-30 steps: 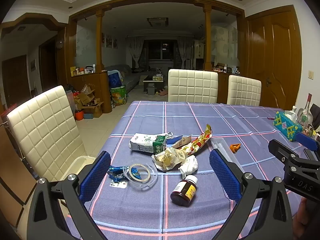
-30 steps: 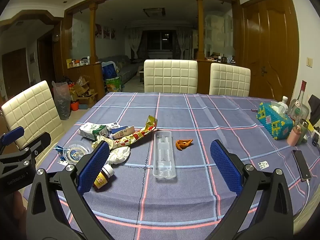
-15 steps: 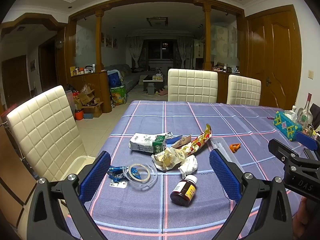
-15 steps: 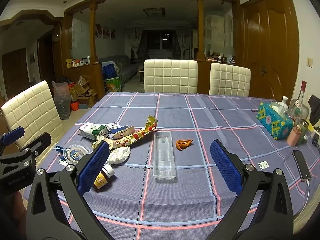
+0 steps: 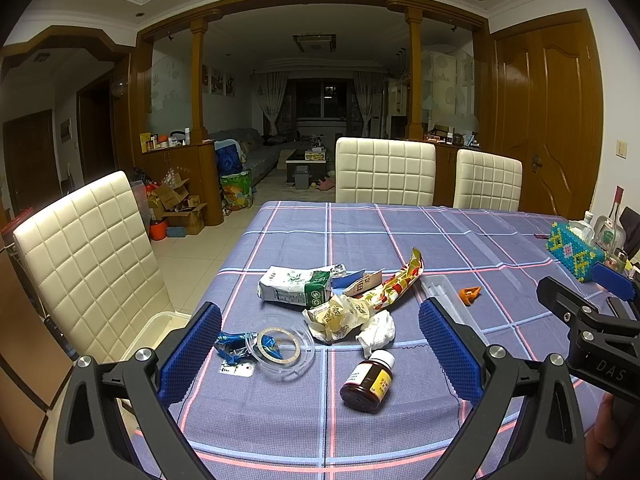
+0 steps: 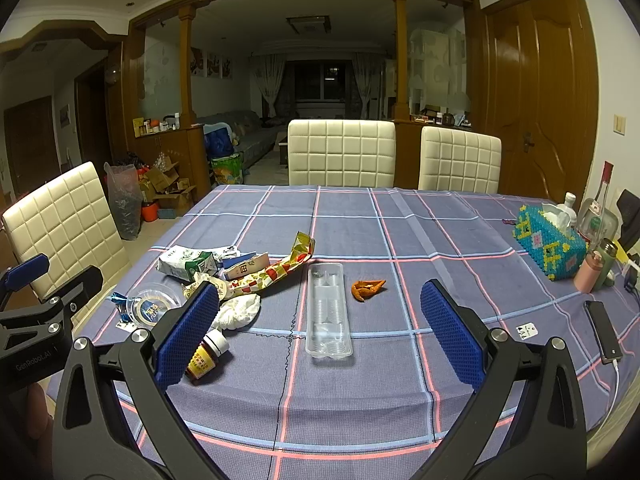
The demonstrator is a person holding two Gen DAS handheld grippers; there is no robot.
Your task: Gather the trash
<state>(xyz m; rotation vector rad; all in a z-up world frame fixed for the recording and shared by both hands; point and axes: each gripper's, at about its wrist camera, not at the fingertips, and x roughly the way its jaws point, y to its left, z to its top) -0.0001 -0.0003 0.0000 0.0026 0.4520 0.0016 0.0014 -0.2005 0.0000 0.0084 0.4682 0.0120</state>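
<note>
Trash lies on the blue plaid tablecloth (image 5: pixel 360 236): a crushed milk carton (image 5: pixel 294 285), a yellow-red snack wrapper (image 5: pixel 400 280), crumpled paper (image 5: pixel 338 314), a white tissue (image 5: pixel 376 330), a clear round lid (image 5: pixel 280 346), a blue foil wrapper (image 5: pixel 232 346) and a brown pill bottle (image 5: pixel 368 380) on its side. My left gripper (image 5: pixel 320 350) hovers open above the near edge, empty. My right gripper (image 6: pixel 320 330) is open too, over a clear plastic tray (image 6: pixel 328 316), beside an orange scrap (image 6: pixel 366 288).
Cream quilted chairs stand at the left (image 5: pixel 88 260) and far side (image 5: pixel 384 170). A beaded tissue box (image 6: pixel 550 242), bottles (image 6: pixel 596 216), a pink flask (image 6: pixel 588 272) and a phone (image 6: pixel 602 330) with its cable sit at the table's right edge. A white bin (image 5: pixel 160 326) is beside the left chair.
</note>
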